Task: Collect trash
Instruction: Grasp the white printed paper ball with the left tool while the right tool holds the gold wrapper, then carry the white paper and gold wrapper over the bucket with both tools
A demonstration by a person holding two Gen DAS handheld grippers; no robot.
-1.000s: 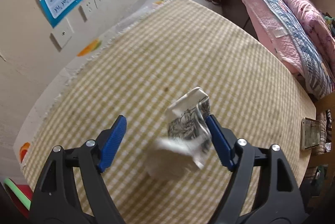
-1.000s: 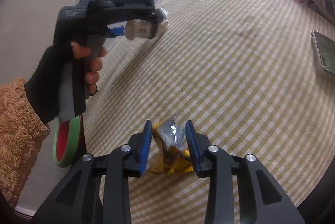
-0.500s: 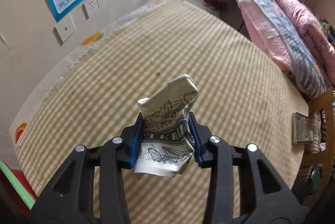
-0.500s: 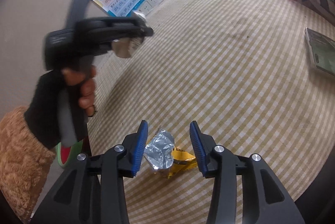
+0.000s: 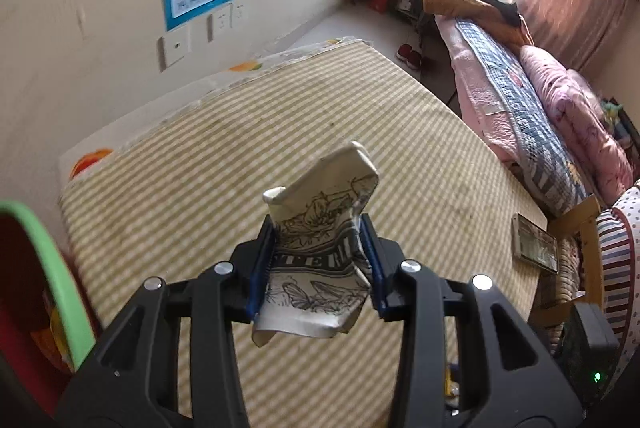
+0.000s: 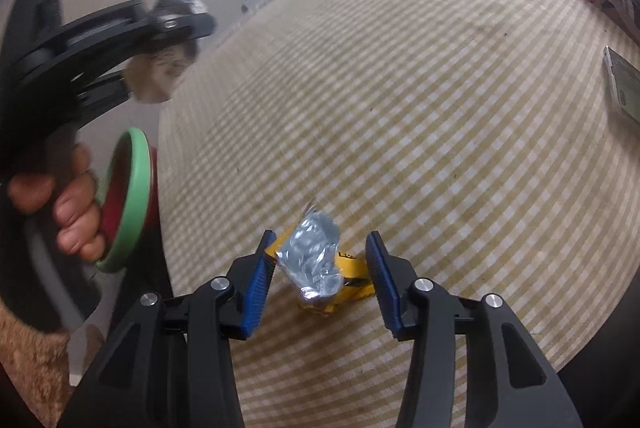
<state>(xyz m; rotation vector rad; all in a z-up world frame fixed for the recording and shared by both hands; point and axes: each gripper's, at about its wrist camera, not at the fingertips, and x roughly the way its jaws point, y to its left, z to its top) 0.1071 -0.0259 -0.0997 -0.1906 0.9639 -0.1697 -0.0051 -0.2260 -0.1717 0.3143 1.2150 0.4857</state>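
My left gripper [image 5: 317,224] is shut on a crumpled white carton [image 5: 320,211] with black flower print and holds it up above the checked tablecloth [image 5: 280,131]. In the right wrist view that gripper [image 6: 172,23] and the carton [image 6: 160,75] show blurred at the upper left, over the table's edge. A silver and yellow wrapper [image 6: 312,256] lies on the cloth between the blue pads of my right gripper [image 6: 320,240]. Its jaws are closing, with a gap still showing on the right side of the wrapper.
A red bin with a green rim [image 5: 52,268] stands beside the table's left edge, also seen behind the person's hand [image 6: 72,220]. A flat book [image 5: 534,244] lies at the table's right edge. A wall with posters is on the left, a bed beyond.
The left gripper closed on the carton, lifted it off the cloth and carried it left toward the bin. The right jaws stand wider around the wrapper than before.
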